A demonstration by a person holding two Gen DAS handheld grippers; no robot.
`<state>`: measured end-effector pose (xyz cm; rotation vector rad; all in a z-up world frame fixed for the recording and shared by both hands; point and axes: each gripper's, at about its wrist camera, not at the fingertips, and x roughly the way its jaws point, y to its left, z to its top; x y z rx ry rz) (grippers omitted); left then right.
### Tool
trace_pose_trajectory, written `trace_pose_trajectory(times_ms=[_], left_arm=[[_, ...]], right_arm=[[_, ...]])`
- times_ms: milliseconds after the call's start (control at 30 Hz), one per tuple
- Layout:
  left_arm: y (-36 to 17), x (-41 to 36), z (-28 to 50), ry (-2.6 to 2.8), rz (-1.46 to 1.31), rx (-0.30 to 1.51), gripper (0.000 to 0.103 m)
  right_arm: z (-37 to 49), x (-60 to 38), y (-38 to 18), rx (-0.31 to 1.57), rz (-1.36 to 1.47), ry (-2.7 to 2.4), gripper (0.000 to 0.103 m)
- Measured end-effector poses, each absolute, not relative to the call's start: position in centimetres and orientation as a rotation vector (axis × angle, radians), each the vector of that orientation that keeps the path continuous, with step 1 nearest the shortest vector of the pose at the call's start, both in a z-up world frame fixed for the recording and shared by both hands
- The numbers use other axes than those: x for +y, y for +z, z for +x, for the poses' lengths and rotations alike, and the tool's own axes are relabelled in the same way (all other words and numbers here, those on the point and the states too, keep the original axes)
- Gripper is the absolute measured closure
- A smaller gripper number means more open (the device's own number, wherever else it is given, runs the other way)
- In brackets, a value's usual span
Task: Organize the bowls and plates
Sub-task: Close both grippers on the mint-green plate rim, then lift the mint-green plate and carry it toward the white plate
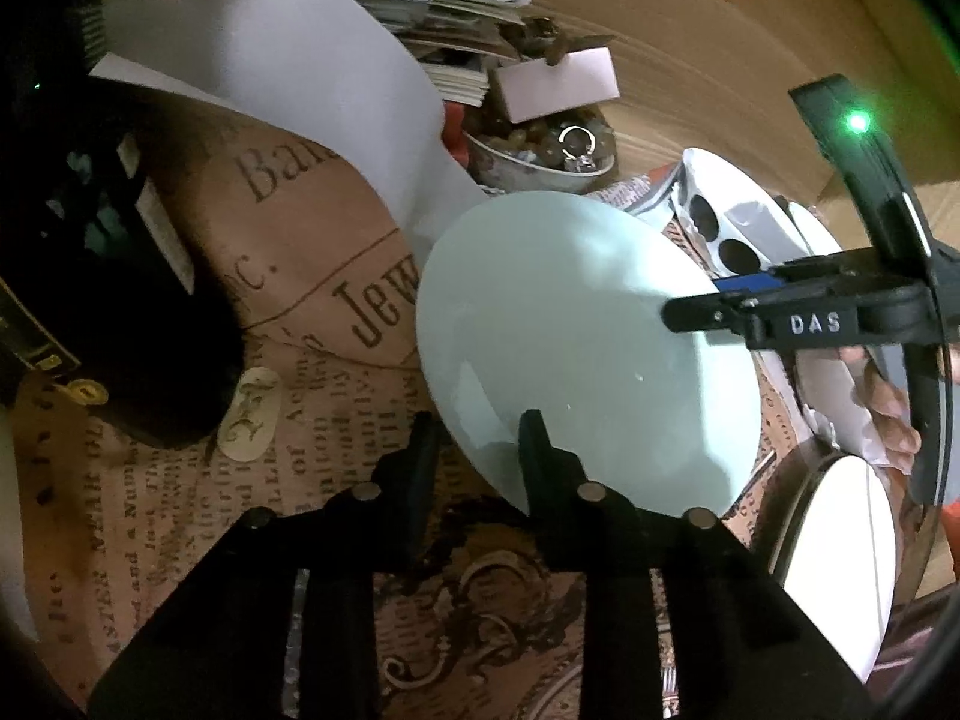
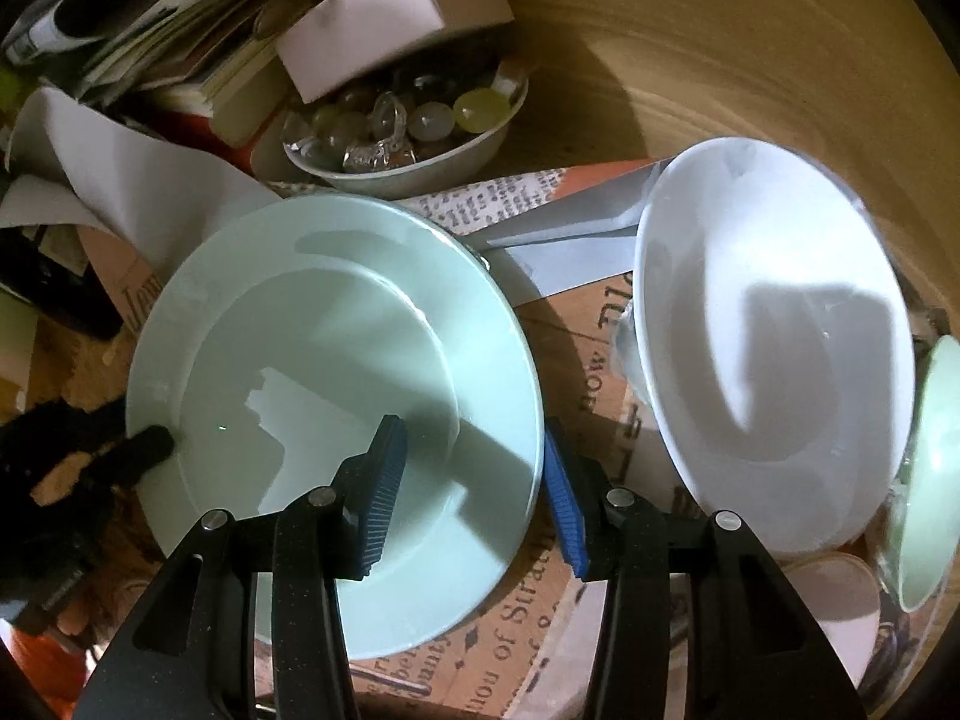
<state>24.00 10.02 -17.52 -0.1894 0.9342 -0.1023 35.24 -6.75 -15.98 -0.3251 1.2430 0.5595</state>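
A pale green plate (image 2: 336, 396) (image 1: 576, 348) lies on the newspaper-print cloth (image 1: 300, 312). My left gripper (image 1: 480, 438) is open, its two black fingers astride the plate's near rim. My right gripper (image 2: 474, 480) is open with blue pads, astride the plate's opposite rim; it shows from the side in the left wrist view (image 1: 708, 306). A white plate (image 2: 774, 348) stands tilted to the right, with a green bowl (image 2: 930, 480) at the far right edge.
A bowl of glass marbles (image 2: 408, 138) (image 1: 540, 156) sits behind the plate, a white box (image 2: 390, 18) resting on it. Stacked books and papers (image 2: 150, 36) lie at the back left. A dark case (image 1: 90, 276) is at left. A white sheet (image 1: 288, 78) curls behind.
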Motion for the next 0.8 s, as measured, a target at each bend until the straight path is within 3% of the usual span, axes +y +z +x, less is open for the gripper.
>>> trace_pose_trajectory(times_ms=[233, 800], left_arm=[[-17.5, 9.4, 24.4, -0.094, -0.178, 0.941, 0.079], [-14.5, 11.0, 20.4, -0.015, -0.215, 0.872, 0.079]], right_arm=[[34.5, -6.8, -15.6, 1.208, -0.304, 0.533, 0.080], [29.4, -8.6, -12.5, 1.096, -0.217, 0.634, 0.081]])
